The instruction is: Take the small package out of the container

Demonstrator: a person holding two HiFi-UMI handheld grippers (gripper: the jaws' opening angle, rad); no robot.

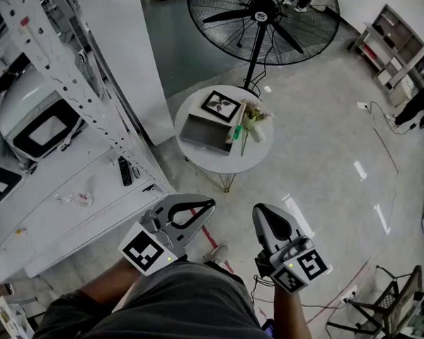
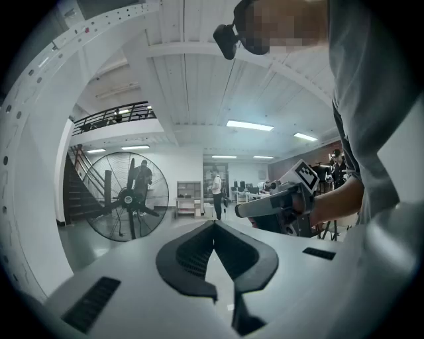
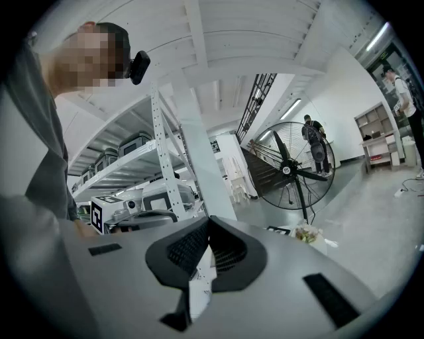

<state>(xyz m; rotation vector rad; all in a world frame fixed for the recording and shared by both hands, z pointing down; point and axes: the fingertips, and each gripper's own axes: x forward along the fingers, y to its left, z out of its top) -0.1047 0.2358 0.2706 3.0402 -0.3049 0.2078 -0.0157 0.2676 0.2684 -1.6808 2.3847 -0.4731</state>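
Observation:
A grey open box, the container (image 1: 208, 134), lies on a small round white table (image 1: 262, 150) about a stride ahead of me. Beside it are a framed picture (image 1: 221, 105) and a bunch of flowers (image 1: 251, 118). I cannot make out a small package inside the box from here. My left gripper (image 1: 209, 203) and right gripper (image 1: 261, 212) are held close to my body, well short of the table, both shut and holding nothing. In the left gripper view the jaws (image 2: 213, 225) meet at the tip; the right gripper view shows the same (image 3: 208, 220).
A large floor fan (image 1: 262, 19) stands behind the table. A white shelving rack (image 1: 69, 186) with appliances and a black remote (image 1: 125, 171) runs along my left. A red tape line (image 1: 208, 236) crosses the floor near my feet. A chair frame (image 1: 393, 302) stands at lower right.

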